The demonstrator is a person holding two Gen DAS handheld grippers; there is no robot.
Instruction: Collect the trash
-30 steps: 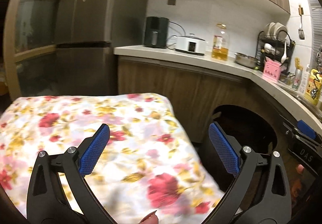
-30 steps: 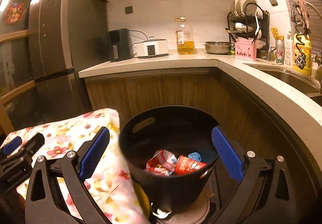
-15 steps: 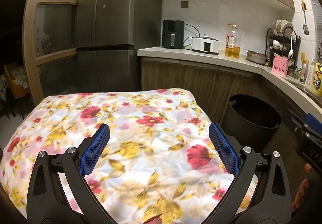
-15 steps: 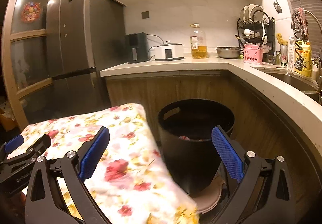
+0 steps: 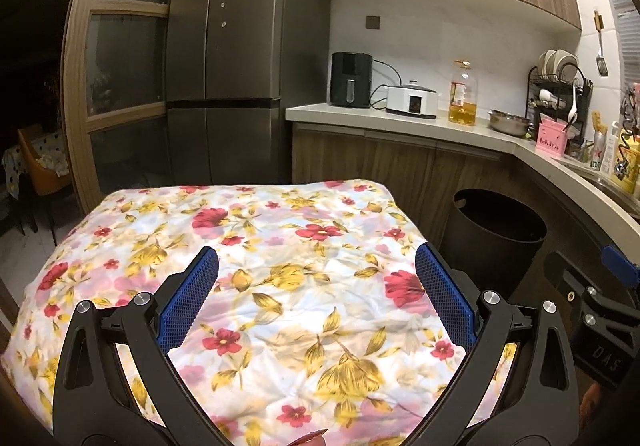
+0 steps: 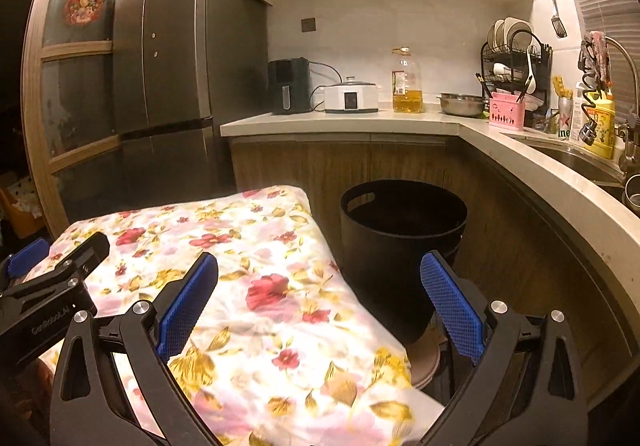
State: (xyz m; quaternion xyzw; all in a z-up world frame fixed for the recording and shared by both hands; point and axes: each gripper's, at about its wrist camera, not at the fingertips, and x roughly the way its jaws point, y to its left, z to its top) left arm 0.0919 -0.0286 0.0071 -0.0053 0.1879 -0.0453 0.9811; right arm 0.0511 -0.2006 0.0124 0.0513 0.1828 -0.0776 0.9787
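Note:
A black round trash bin [image 6: 404, 230] stands on the floor right of the table and below the counter; it also shows in the left wrist view [image 5: 498, 230]. Its inside is dark and its contents are hidden. My left gripper [image 5: 316, 298] is open and empty above the flowered tablecloth [image 5: 280, 246]. My right gripper [image 6: 318, 302] is open and empty, over the cloth's right edge, near the bin. The left gripper shows at the left edge of the right wrist view [image 6: 48, 278]. No loose trash shows on the cloth.
A tall dark fridge [image 5: 240, 65] stands behind the table. The counter [image 6: 360, 117] carries an air fryer [image 6: 289, 85], a cooker, an oil bottle [image 6: 406, 81], a steel bowl and a dish rack [image 6: 512, 57]. A sink [image 6: 580, 161] is at the right.
Both grippers have pulled back and up from the bin. The bin looks smaller and farther, and its trash is out of sight. More of the flowered cloth shows.

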